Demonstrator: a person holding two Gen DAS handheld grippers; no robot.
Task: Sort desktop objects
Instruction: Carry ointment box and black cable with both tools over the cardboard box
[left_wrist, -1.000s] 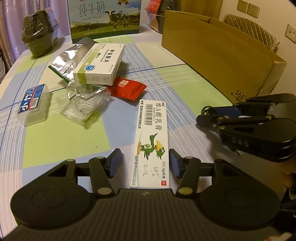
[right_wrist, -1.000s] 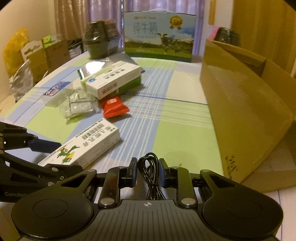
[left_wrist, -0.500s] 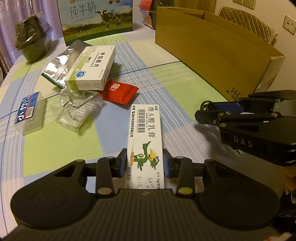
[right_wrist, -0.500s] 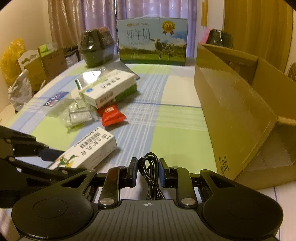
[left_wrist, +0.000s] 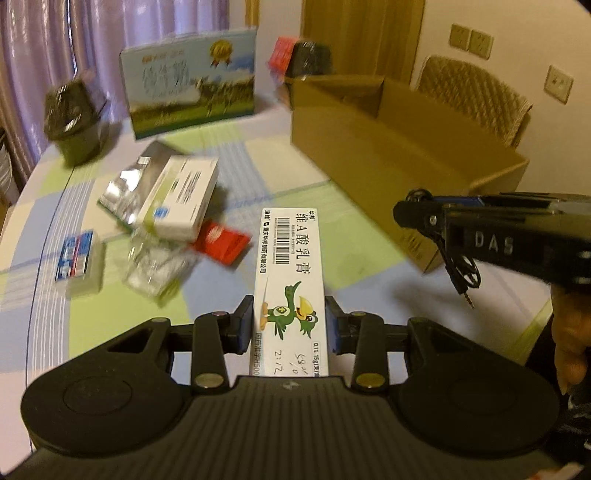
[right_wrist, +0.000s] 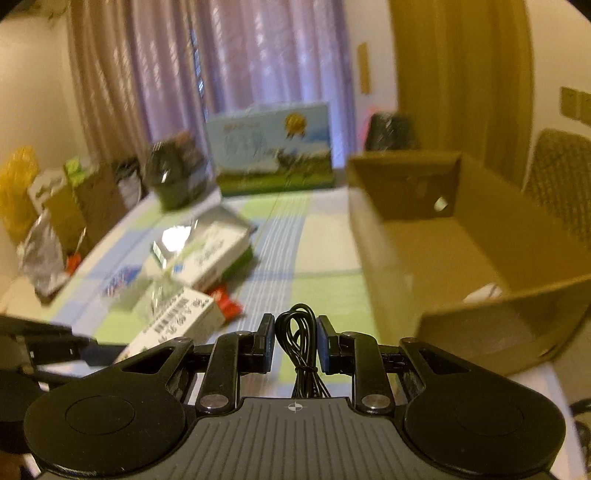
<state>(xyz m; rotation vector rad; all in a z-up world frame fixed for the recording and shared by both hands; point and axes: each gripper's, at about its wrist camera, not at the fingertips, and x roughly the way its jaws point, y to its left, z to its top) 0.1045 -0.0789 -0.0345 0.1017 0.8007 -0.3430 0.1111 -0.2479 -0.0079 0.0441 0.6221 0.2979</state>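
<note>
Gripping ointment carton (left_wrist: 290, 284) in left claw (left_wrist: 289, 323) | right claw (right_wrist: 295, 336) clamped on black cable (right_wrist: 298, 332) | cardboard box (right_wrist: 436, 236) beside

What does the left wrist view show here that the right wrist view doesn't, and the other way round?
Only the left wrist view shows the duck picture on the ointment box in the left gripper, and the cable's dangling plug. Only the right wrist view shows the inside of the cardboard box and the yellow bag. Both show the milk carton, the red packet, and the right gripper holding the black cable.
</note>
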